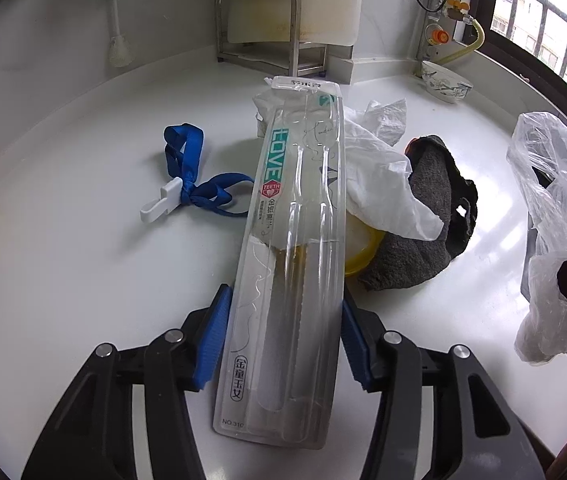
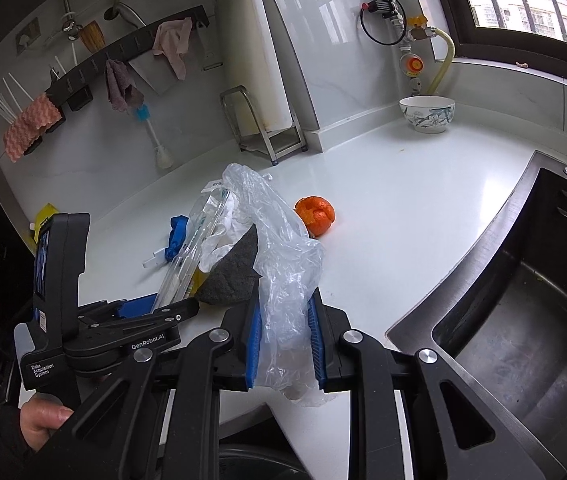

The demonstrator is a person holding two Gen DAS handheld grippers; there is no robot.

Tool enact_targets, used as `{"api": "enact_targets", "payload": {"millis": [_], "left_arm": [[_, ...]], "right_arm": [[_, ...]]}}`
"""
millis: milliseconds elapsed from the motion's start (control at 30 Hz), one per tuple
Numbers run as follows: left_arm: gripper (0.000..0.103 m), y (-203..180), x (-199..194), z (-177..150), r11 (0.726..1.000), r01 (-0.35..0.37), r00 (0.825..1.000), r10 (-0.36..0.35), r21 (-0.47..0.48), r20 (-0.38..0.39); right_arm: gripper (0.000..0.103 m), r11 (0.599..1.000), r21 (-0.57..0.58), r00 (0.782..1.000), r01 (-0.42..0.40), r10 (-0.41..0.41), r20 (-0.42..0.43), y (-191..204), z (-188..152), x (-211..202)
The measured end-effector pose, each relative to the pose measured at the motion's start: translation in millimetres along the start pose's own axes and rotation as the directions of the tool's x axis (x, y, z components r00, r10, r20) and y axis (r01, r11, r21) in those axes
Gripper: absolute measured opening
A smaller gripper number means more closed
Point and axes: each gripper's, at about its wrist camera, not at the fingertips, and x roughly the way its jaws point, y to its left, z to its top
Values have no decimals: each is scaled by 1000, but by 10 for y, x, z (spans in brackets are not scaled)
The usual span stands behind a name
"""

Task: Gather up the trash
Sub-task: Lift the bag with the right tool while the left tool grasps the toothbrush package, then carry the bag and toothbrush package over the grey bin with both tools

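Now left tool (image 1: 283,336) clamped on toothbrush package (image 1: 289,256), right tool (image 2: 283,344) – seemingly – pinching plastic bag (image 2: 279,264)

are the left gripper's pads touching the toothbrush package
Touching. In the left wrist view both blue pads of the left gripper sit flush against the long edges of the clear toothbrush package, with no gap visible.

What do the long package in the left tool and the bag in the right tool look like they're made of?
Toothbrush package: clear, glossy rigid plastic over a printed card; it reflects light and shows through. Bag: thin translucent plastic film, finely crinkled.
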Motion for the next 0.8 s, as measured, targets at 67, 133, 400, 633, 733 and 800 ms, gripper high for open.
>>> {"api": "enact_targets", "payload": {"millis": [67,133,400,633,733,800], "left_arm": [[50,15,-52,-10,1000,-2,1000,2,-6,18],[50,35,-117,-22,1000,-8,999,8,-10,37],[50,171,-380,-138,998,-41,995,44,-39,92],[50,231,-637,-321,997,-61,991,67,-50,117],[49,249,-741,-401,997,-61,990,68,-56,125],[49,259,-818,-449,996,-58,989,66,-61,134]], "right_arm": [[20,1000,2,1000,0,0,-4,4,-16,-15],[20,1000,3,1000,0,0,-10,11,-43,-25],[20,1000,10,999,-3,3,-33,76,-201,-107],[20,1000,7,999,-11,11,-49,190,-349,-232],[20,1000,9,998,-11,11,-55,230,-412,-291],[20,1000,9,998,-9,10,-55,261,-449,-343]]}}
